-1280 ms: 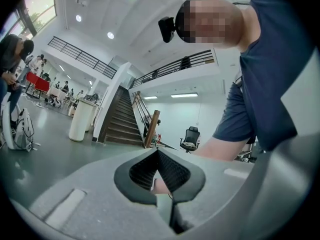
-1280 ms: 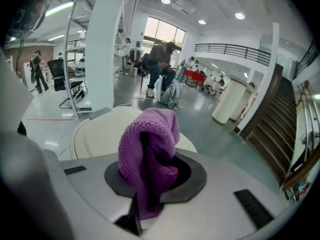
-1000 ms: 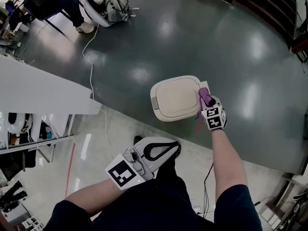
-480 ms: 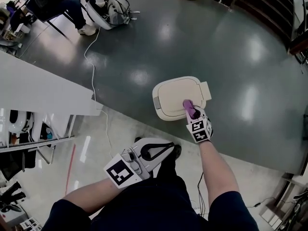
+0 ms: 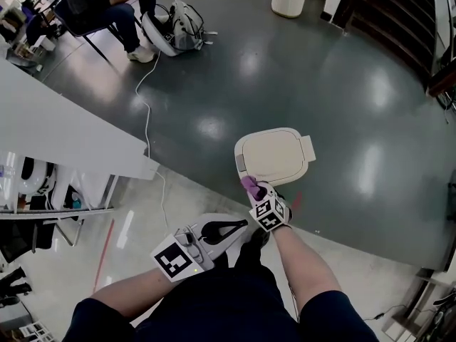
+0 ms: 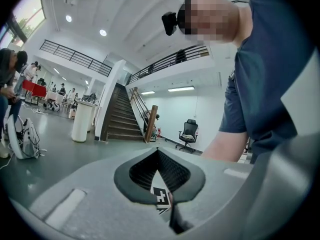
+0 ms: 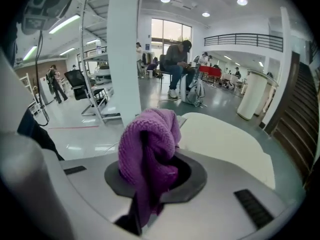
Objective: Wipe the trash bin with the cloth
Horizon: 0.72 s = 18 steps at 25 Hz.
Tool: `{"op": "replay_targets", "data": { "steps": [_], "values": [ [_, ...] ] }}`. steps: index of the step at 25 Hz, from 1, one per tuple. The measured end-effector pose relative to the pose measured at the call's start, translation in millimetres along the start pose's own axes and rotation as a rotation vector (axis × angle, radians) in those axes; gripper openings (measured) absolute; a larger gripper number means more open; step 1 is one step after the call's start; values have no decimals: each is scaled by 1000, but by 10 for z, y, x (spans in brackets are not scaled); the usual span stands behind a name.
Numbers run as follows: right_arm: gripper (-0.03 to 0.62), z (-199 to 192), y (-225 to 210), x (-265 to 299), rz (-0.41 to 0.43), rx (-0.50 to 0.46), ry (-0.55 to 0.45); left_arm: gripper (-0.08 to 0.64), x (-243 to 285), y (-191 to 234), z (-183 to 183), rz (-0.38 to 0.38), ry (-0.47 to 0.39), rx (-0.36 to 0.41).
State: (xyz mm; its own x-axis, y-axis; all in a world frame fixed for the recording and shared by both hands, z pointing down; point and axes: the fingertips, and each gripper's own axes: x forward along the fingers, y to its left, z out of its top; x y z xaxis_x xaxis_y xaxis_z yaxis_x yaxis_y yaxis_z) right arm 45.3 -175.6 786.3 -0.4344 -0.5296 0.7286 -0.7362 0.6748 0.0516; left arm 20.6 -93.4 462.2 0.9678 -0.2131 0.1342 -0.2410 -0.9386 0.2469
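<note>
Right hand-held gripper (image 5: 254, 193) clamped on purple cloth (image 5: 247, 184), at near rim of trash bin (image 5: 274, 155). Cloth knitted, soft, light; bunches, so pinch mid-fold. Bin rigid, smooth-lidded, likely light, may slide. Left hand-held gripper (image 5: 226, 228) jaws together, empty, nearer the person than bin.

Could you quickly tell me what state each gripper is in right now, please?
Left gripper: closed, holding nothing.
Right gripper: closed on the purple cloth.
</note>
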Motion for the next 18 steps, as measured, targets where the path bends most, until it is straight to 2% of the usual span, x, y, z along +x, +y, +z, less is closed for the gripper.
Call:
{"op": "replay_targets", "data": {
  "steps": [3, 6, 12, 18],
  "values": [
    [75, 73, 246, -26, 53, -45, 10, -2, -120, 5, 57, 13, -6, 12],
    [75, 226, 381, -183, 75, -48, -12, -2, -217, 6, 130, 24, -16, 14],
    [75, 706, 418, -848, 64, 29, -161, -2, -294, -61, 278, 22, -48, 27],
    [75, 1185, 218, -1747, -13, 141, -319, -2, -223, -183, 387, -17, -77, 41]
  ]
}}
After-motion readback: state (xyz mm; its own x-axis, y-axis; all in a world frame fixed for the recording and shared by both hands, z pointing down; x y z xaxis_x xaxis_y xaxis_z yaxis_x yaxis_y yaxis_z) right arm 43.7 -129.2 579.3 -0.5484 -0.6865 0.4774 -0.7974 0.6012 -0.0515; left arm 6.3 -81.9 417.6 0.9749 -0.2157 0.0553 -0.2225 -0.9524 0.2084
